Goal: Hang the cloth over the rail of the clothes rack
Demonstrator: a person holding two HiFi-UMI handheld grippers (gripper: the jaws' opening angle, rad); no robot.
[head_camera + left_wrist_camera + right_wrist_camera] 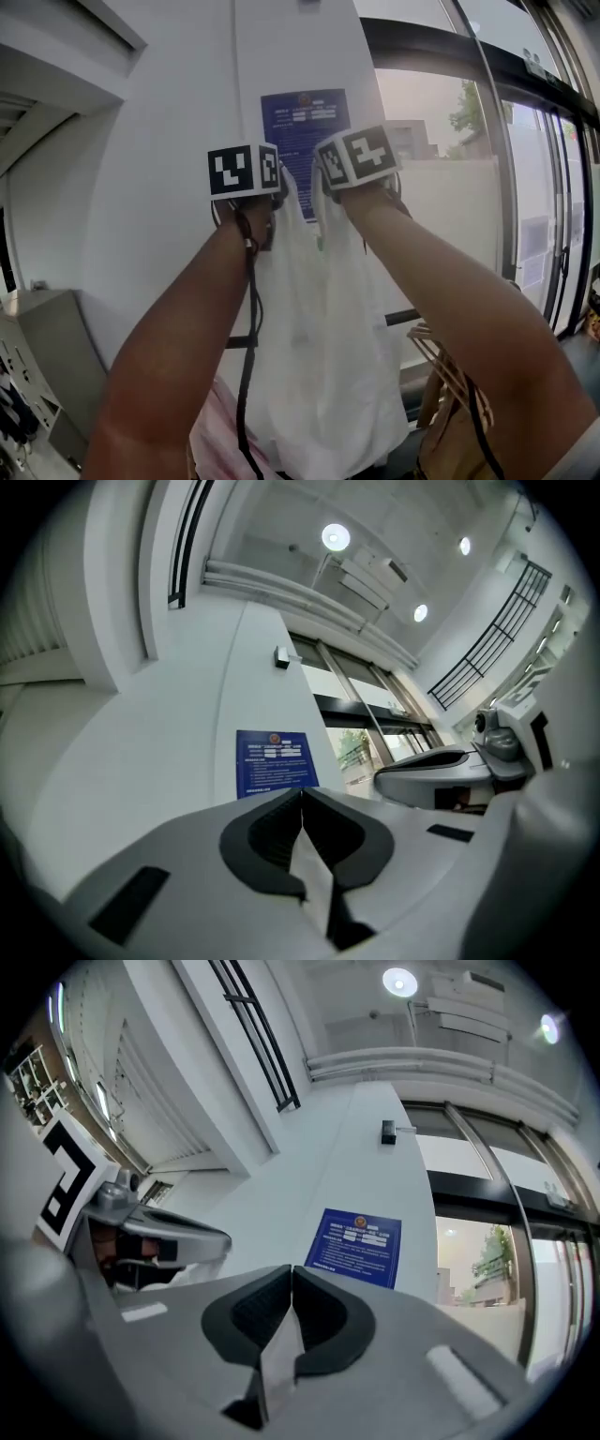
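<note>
Against a white wall [169,187], a white cloth [319,356] hangs full length, held high, its top overlapping a blue notice [302,117]. Side by side, the left gripper [302,799] and right gripper [292,1274] each pinch its upper edge, jaws clamped on fabric.

twin pale-grey tools, left gripper [302,795] and right gripper [292,1273], black ribbed pads [267,841]; white cubes [243,171] bearing black square markers; black cable [251,309] along left forearm [178,356].
</note>
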